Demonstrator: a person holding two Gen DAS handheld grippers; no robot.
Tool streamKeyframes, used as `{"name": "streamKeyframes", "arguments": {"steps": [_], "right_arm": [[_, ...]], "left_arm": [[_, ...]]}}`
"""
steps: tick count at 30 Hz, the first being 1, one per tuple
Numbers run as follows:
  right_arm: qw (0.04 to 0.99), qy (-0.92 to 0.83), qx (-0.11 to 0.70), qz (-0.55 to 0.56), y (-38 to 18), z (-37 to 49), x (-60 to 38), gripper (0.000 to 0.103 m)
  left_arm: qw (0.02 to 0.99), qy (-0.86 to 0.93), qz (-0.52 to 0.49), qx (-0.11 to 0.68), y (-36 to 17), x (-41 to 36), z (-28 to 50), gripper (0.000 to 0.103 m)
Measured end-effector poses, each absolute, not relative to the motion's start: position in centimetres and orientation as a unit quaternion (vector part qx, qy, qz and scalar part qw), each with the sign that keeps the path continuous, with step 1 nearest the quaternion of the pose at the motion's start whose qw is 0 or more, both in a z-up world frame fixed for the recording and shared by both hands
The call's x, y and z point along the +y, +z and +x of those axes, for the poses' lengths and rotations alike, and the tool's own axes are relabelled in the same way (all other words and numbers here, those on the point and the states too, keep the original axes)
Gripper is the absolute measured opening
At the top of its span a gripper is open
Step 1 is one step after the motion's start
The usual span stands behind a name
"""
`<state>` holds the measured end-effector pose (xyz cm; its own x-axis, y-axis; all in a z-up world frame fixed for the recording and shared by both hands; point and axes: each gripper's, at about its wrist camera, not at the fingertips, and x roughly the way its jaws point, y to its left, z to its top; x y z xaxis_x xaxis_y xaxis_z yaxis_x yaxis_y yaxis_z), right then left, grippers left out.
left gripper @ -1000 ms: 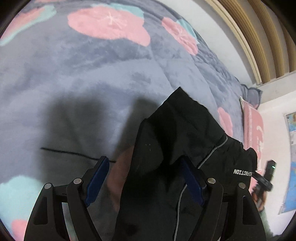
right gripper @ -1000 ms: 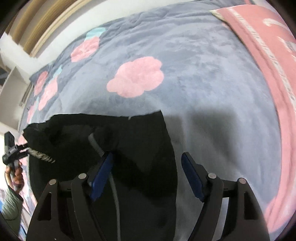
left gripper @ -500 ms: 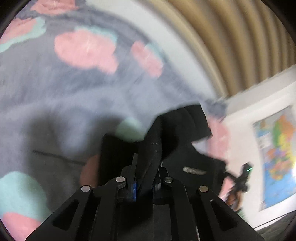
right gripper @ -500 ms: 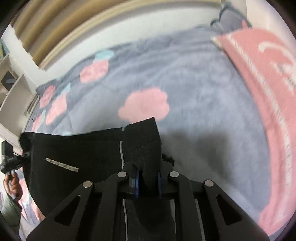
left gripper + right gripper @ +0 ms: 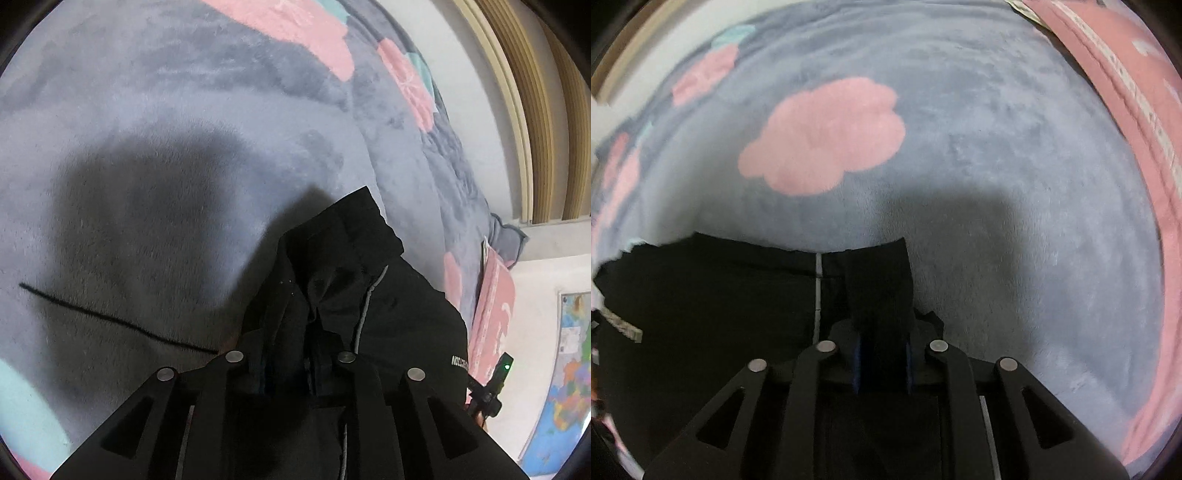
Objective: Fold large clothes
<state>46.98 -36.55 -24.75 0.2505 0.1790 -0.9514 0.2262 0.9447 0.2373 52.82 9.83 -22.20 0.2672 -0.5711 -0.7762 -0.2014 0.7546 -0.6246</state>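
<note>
Black fabric is pinched in both tools: the left gripper [image 5: 286, 373] has its jaws pressed together on a bunched corner of the black garment [image 5: 388, 314], and the right gripper [image 5: 882, 365] is clamped the same way on another corner of the garment [image 5: 720, 295], its blue pads [image 5: 857, 360] just showing either side of the cloth

Between the two grips the garment hangs spread, one edge stretched roughly level in the right wrist view, a grey piping line [image 5: 364, 314] running down it and a small white printed label [image 5: 459, 361] near its right side in the left wrist view. It sits above the grey fleece blanket [image 5: 997, 147], casting a broad shadow on it

Judging by this, the step in hand is carrying the gripped edge across for a fold. The next move likely calls for keeping both corners level and taut, lowering them onto the blanket, and only then letting go

Counted: two grippers, one garment, one blanket with several pink cloud patches [image 5: 827, 136], one thin black thread [image 5: 110, 319] on the blanket left of the garment, one pink pillow [image 5: 1137, 92] at the blanket's right edge, one wall map [image 5: 569, 369] beyond the blanket
</note>
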Motion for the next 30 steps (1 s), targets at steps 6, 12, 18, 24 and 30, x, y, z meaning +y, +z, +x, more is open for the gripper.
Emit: {"name": "streamKeyframes", "arguments": {"steps": [6,12,18,24,30], "right_arm": [[0.788,-0.030,0.591,0.167,-21.3,45.5,-37.7,0.049],[0.814,-0.020,0.545,0.199,-15.2,40.6,-37.7,0.053],[0.801,0.058,0.558,0.210,-13.1,36.5,-31.2,0.053],[0.795,0.125,0.560,0.196,-12.3,35.4,-24.4,0.059],[0.789,0.097,0.592,0.135,-17.3,35.6,-20.8,0.063]], "left_arm": [[0.743,-0.116,-0.312,0.580,-18.8,12.4,51.9,0.058],[0.775,-0.128,-0.318,0.530,-13.8,14.8,48.5,0.060],[0.791,-0.209,-0.223,0.530,-9.8,5.7,44.1,0.060],[0.792,-0.272,-0.091,0.539,-10.6,-5.6,38.8,0.060],[0.772,-0.223,-0.045,0.594,-17.0,-8.8,38.5,0.060]]}}
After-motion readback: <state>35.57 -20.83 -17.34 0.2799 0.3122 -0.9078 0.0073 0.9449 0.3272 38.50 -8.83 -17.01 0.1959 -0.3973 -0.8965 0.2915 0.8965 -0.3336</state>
